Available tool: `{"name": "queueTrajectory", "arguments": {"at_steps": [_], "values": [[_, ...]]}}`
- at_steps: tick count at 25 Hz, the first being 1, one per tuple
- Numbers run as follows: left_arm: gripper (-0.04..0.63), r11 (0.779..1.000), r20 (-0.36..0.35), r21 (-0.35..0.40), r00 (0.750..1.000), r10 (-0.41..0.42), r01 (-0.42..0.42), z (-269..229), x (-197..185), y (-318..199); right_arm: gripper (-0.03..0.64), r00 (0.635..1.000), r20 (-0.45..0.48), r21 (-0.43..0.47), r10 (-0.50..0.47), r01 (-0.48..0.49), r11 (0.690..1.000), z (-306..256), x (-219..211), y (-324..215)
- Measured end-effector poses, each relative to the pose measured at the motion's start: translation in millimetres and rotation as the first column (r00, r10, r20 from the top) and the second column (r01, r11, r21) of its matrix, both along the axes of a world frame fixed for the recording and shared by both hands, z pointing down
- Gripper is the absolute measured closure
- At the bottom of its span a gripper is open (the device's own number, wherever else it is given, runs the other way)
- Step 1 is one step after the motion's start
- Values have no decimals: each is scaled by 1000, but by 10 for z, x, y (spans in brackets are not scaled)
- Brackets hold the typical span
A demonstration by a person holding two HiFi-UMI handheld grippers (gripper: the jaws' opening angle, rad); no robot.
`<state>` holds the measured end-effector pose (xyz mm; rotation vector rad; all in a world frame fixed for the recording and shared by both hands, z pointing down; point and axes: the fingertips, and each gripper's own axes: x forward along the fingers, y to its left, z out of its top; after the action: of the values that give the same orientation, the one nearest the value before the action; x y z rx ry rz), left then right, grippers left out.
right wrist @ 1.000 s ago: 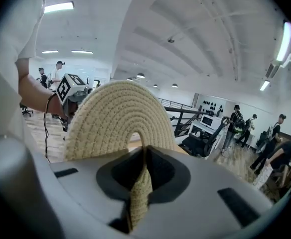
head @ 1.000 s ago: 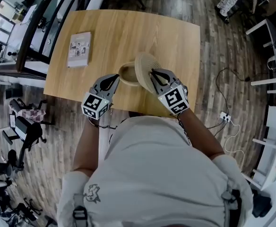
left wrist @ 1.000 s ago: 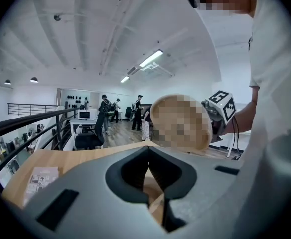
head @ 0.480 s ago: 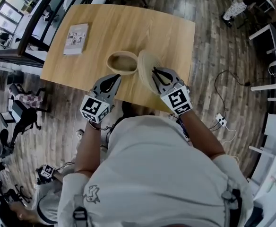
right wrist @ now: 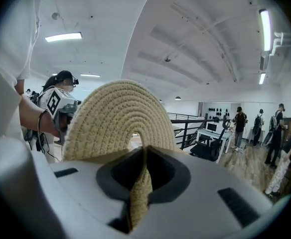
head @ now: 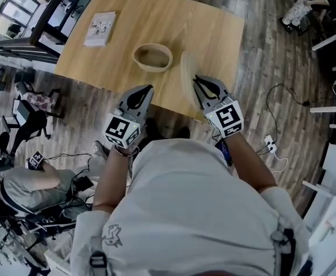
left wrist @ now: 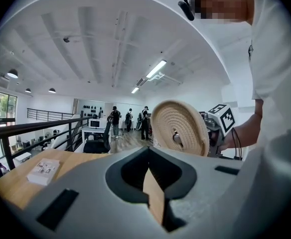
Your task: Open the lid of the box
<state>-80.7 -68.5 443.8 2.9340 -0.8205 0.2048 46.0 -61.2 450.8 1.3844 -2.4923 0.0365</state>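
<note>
The box is a round woven basket (head: 152, 57), open on the wooden table (head: 214, 33). Its woven lid (head: 187, 81) stands on edge in the air to the box's right, over the table's near edge. My right gripper (head: 198, 85) is shut on the lid's rim; in the right gripper view the lid (right wrist: 119, 117) rises from between the jaws of that gripper (right wrist: 144, 156). My left gripper (head: 145, 91) is shut on nothing, near the table's front edge and apart from the box. The left gripper view shows the lid (left wrist: 180, 128) ahead of the left gripper (left wrist: 149, 156).
A booklet (head: 100, 29) lies at the table's far left. A person (head: 30, 183) sits on the floor at the lower left among cables. A power strip (head: 270, 141) with a cord lies on the floor to the right. Railings and desks (head: 47, 16) stand beyond the table.
The lid has been carried right and toward me, away from the box. My left gripper has drawn back from the box's rim to the table's front edge.
</note>
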Motion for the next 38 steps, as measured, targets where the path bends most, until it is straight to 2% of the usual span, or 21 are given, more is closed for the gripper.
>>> {"name": "queueTrajectory", "arguments": {"at_steps": [7,12,16,19,23,32,38], "values": [[591,1000,5,11,1000,11,-11,-80,-216,214,588,1000,30,26,4,-5,1000,-104,-236,253],[591,997,-12,33,997,70,-70,-214,-454,387,588,999,50,35,6,-7,999,-169,-528,388],[591,996,-18,55,997,76,-75,-338,-709,524,588,998,65,43,13,-16,999,-236,-781,552],[591,996,-60,41,995,75,-73,-379,-959,632,588,998,67,55,14,-18,998,-266,-1013,672],[591,994,-63,44,993,100,-97,-397,-1198,785,588,995,90,62,36,-42,997,-288,-1269,846],[591,994,-99,56,990,97,-91,-516,-1499,966,588,991,118,82,67,-77,994,-314,-1595,1225],[591,993,-105,57,988,113,-107,-547,-1532,1065,588,990,124,97,72,-85,992,-364,-1669,1444]]}}
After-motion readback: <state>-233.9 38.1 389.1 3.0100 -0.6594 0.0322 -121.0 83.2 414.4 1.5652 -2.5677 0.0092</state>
